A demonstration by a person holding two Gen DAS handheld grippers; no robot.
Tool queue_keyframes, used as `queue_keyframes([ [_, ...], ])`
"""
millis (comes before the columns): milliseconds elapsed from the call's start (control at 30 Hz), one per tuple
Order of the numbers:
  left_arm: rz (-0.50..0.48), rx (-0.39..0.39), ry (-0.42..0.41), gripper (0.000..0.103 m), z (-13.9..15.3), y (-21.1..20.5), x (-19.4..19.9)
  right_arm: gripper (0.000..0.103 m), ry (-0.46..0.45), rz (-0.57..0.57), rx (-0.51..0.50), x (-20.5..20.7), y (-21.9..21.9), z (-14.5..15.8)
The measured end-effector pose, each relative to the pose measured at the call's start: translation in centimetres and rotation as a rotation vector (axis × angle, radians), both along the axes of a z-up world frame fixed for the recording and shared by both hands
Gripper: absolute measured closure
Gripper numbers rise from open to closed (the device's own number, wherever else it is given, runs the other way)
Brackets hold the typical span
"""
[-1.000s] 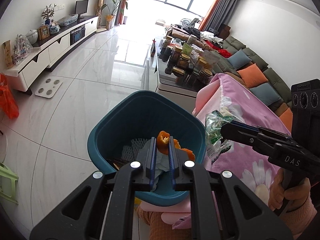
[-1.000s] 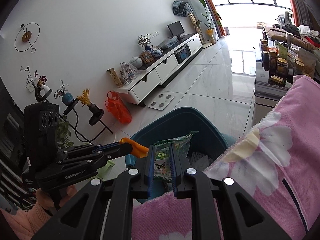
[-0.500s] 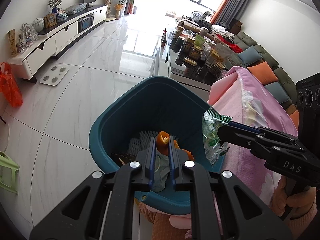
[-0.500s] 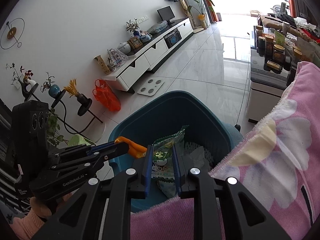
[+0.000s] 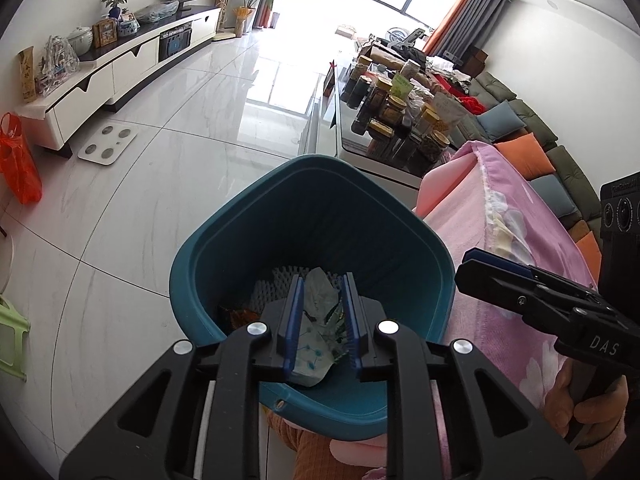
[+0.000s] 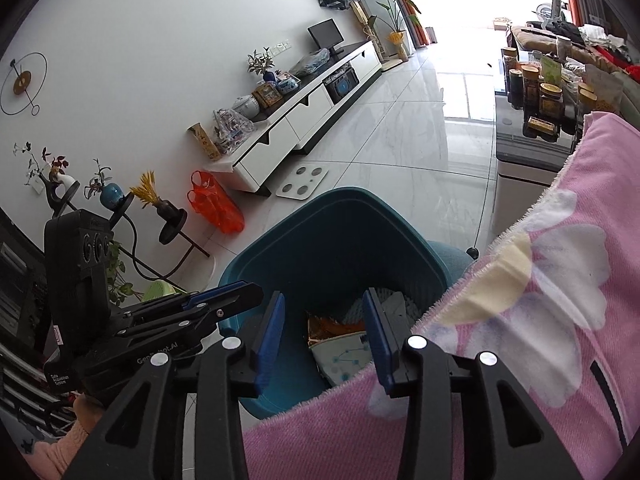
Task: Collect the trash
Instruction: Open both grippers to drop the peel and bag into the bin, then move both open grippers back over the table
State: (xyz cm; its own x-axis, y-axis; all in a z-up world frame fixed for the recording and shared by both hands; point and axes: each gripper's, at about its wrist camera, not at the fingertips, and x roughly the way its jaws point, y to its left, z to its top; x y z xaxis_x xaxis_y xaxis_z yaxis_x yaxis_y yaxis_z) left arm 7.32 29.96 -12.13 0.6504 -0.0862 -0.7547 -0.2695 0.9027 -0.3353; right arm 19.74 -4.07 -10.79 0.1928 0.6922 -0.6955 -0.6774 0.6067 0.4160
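- Left wrist view: left gripper [image 5: 319, 316] jaws have just been opening, nothing between them; bin [image 5: 420, 240] right below, trash [image 5: 316, 300] lying inside.
- Right gripper [image 6: 325, 330] has just spread too, empty, over the bin [image 6: 340, 216] rim.
- Both drops look done; further trash isn't visible.
- Both tilt downward, side by side.

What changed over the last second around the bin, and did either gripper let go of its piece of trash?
Both let go. The left gripper dropped its orange peel and the right gripper its green wrapper; both sets of jaws have just been opening and now stand empty over the teal bin. The bin and pink blanket stayed put.
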Motion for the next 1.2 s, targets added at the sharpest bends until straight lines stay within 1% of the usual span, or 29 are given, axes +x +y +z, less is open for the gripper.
queue_keyframes([
  [67,-0.009,0.012,-0.026,0.081,0.8,-0.5,-0.4,0.065,-0.006,0.001,0.017,-0.2,-0.6,0.4],
  [200,-0.043,0.032,-0.103,0.068,3.2,-2.3,-1.6,0.063,-0.054,-0.011,0.053,-1.3,-2.7,2.0],
  [233,-0.057,0.033,-0.123,0.063,3.8,-2.9,-2.0,0.061,-0.071,-0.012,0.066,-1.7,-3.5,2.6],
  [267,-0.074,0.036,-0.139,0.061,4.3,-3.7,-2.2,0.059,-0.088,-0.017,0.08,-2.2,-4.4,3.1],
  [300,-0.098,0.041,-0.156,0.059,4.8,-4.7,-2.4,0.056,-0.107,-0.022,0.088,-2.6,-5.3,3.7],
  [400,-0.183,0.049,-0.201,0.054,6.0,-8.0,-2.9,0.053,-0.162,-0.055,0.107,-4.1,-8.9,5.1],
  [467,-0.251,0.042,-0.226,0.052,6.5,-10.6,-3.0,0.053,-0.192,-0.093,0.111,-4.9,-11.7,5.7],
  [633,-0.445,0.036,-0.236,0.052,6.6,-18.1,-2.4,0.052,-0.223,-0.237,0.127,-6.7,-19.5,6.5],
  [800,-0.632,0.025,-0.213,0.051,5.8,-25.6,-1.9,0.052,-0.213,-0.425,0.13,-8.6,-27.7,5.8],
  [967,-0.815,0.02,-0.182,0.052,5.0,-32.8,-2.2,0.052,-0.207,-0.627,0.119,-10.8,-35.6,4.9],
  [1067,-0.923,0.012,-0.175,0.052,4.5,-37.1,-2.9,0.052,-0.215,-0.737,0.125,-12.2,-39.6,4.6],
  [1200,-1.046,-0.028,-0.154,0.052,3.8,-41.6,-3.9,0.052,-0.226,-0.847,0.12,-13.3,-43.8,4.0],
])
